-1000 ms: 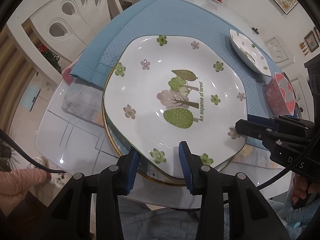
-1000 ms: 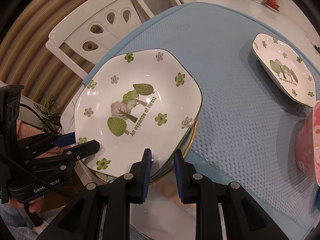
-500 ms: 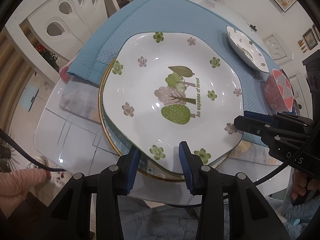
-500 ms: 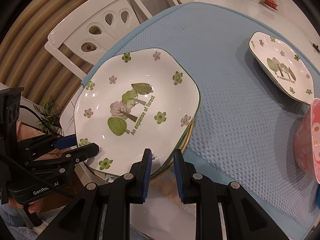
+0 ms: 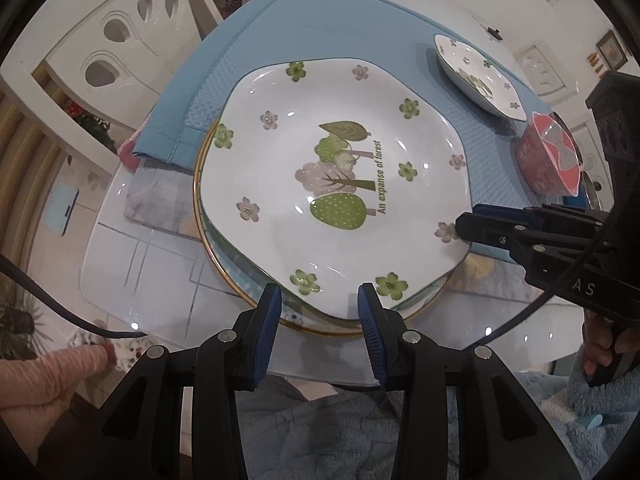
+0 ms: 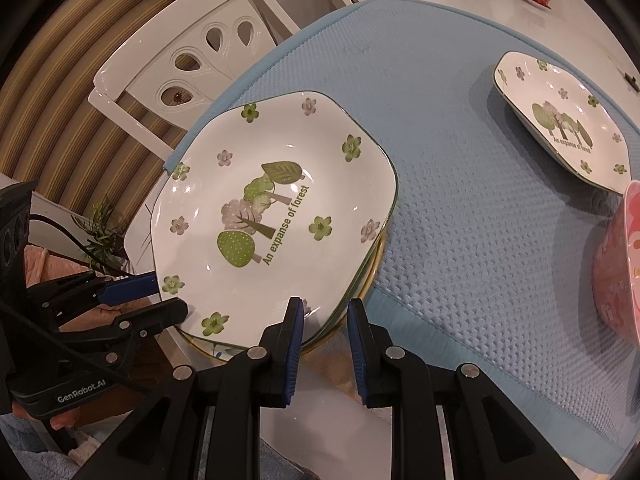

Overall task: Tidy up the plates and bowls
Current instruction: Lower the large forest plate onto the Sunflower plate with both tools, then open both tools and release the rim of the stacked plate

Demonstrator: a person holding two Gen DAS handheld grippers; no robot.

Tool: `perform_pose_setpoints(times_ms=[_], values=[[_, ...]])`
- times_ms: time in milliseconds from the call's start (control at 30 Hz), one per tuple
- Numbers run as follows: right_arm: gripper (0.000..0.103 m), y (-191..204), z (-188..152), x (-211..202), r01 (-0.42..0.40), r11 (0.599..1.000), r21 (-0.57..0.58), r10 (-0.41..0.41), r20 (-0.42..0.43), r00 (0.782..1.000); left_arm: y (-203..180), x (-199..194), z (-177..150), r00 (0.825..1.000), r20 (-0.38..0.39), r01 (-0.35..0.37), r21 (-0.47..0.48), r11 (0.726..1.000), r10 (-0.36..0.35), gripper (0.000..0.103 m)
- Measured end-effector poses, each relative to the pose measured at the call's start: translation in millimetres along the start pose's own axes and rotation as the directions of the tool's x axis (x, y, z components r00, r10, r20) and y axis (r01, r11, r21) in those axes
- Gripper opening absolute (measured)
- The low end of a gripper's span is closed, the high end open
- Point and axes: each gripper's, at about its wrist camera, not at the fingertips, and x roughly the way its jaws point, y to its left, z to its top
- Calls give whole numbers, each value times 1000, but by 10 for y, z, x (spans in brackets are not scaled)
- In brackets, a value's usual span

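The left tongs (image 5: 320,300), seen from their own camera, stand partly apart with the near corner of the plate (image 5: 280,140) between the blue pads; whether the pads press on it cannot be told. The plate lies flat at the near end of the desk (image 5: 140,260), nested in a gold plate (image 5: 296,316) whose rim shows around its left and near sides, and its far half lies over the blue cloth (image 5: 320,20). It is white, shallow and glossy, with a rounded many-sided outline about as wide as it is deep, so no long axis stands out. Green and mauve flowers ring a cluster of trees, and here the line "An expanse of forest" runs from near to far, to the right of the trees. The right tongs (image 5: 464,222) come in from the right, nearly together, pinching the plate's right rim. Beyond them on the cloth sit a second plate (image 5: 480,80) of the same pattern and a red bowl (image 5: 548,156), apart from each other. In the right wrist view the right tongs (image 6: 324,316) are clamped on the plate's (image 6: 280,140) near rim, one pad inside and one outside. The lettering slants up to the right. The left tongs (image 6: 171,293) reach in from the left at the plate's corner. The second plate (image 6: 560,120) lies far right, with the bowl (image 6: 616,272) at the right edge.
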Motion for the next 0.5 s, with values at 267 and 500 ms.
perform_pose_setpoints(times_ms=[267, 500], values=[[20, -122, -54, -88, -13, 998, 56, 12, 11, 1000, -169, -120, 34, 1000, 6, 21, 82, 996, -22, 37], [22, -315, -95, -169, -15, 991, 133, 14, 13, 1000, -381, -212, 137, 1000, 22, 8, 172, 985, -12, 37]])
